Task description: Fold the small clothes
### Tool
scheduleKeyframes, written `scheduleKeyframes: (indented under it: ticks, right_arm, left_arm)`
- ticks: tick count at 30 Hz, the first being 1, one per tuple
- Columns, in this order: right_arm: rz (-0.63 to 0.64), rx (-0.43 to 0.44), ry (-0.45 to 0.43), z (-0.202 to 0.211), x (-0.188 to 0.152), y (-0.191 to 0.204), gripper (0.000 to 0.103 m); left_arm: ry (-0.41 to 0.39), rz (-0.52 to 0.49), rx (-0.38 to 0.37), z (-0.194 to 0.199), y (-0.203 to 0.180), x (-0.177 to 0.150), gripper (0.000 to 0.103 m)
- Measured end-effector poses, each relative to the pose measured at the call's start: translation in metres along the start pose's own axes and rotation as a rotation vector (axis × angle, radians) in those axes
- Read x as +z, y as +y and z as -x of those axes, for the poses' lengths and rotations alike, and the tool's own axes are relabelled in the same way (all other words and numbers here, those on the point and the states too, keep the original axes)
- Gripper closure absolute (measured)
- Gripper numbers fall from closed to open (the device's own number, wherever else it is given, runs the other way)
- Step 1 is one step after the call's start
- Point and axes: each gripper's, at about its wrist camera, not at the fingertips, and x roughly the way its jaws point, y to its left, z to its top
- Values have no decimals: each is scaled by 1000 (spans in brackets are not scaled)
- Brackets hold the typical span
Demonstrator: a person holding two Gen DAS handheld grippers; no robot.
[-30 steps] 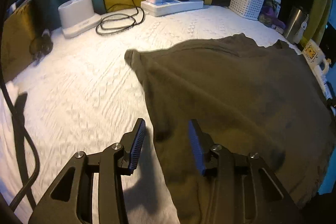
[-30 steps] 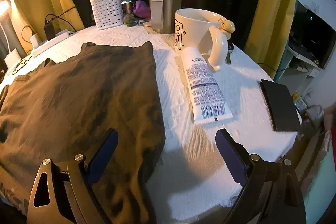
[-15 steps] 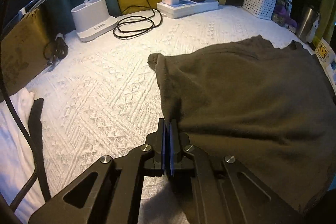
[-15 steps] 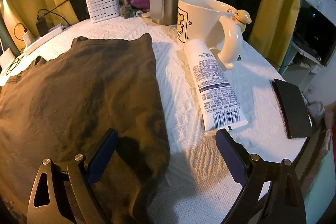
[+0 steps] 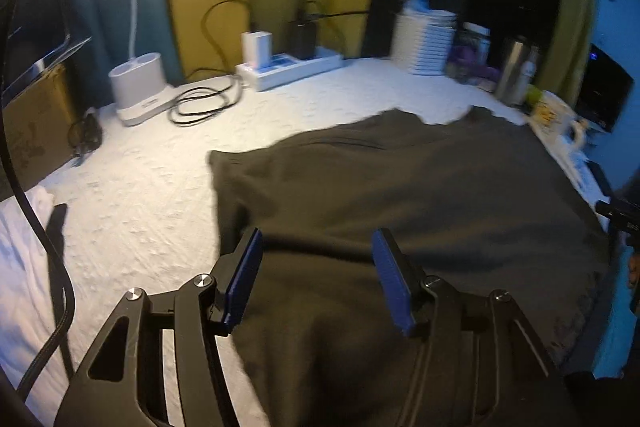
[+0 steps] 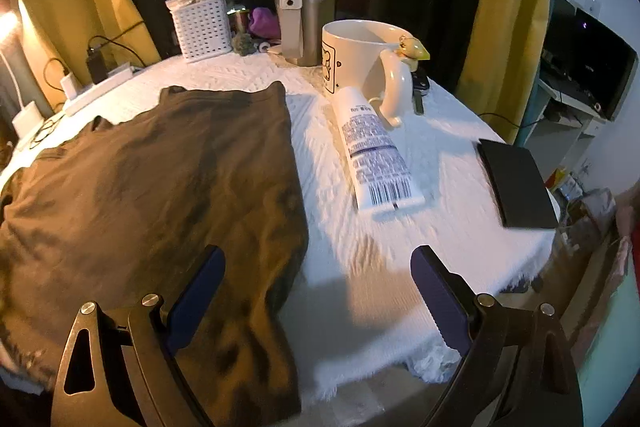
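Olive-brown knit, a small shirt (image 6: 160,179) lies spread flat on the white textured table cover (image 6: 360,227), occupying the cover's near-left portion in the right wrist view. Its placement appears deliberate: laid out and smoothed, it presents clean edges for a fold.

Left gripper (image 5: 316,275): released, jaws spread, nothing between the pads. It hovers above the shirt's left side, the left pad close over the fabric edge. Contact with the cloth cannot be confirmed; the view is motion-blurred.

Right gripper (image 6: 316,299): released, jaws wide apart, empty. It straddles the shirt's right edge, left pad over fabric, right pad over bare cover. In my judgement this positions both tools at the near corners for a paired grasp.

Orientation: the long axis runs from the near table edge away toward the basket (image 6: 202,23). The far end shows a notched, collar-like contour, suggesting neckline away and hem nearest the grippers; this is not certain.

Hazards: a tube (image 6: 372,155), mug (image 6: 360,55) and steel tumbler (image 6: 308,11) stand just right of the shirt; a dark wallet-like item (image 6: 516,183) lies further right.
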Motion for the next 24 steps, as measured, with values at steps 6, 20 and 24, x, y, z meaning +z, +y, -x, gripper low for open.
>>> scheduleKeyframes:
  ticks: [6, 20, 24]
  right_arm:
    - [-33, 50, 11, 16, -22, 2, 8]
    - [-24, 157, 47, 28, -56, 27, 8]
    - [-77, 225, 58, 29, -60, 23, 8]
  left_arm:
    - [3, -36, -52, 9, -30, -14, 46]
    - [-1, -13, -91, 32, -50, -38, 46]
    - [-18, 3, -84, 39, -43, -40, 46]
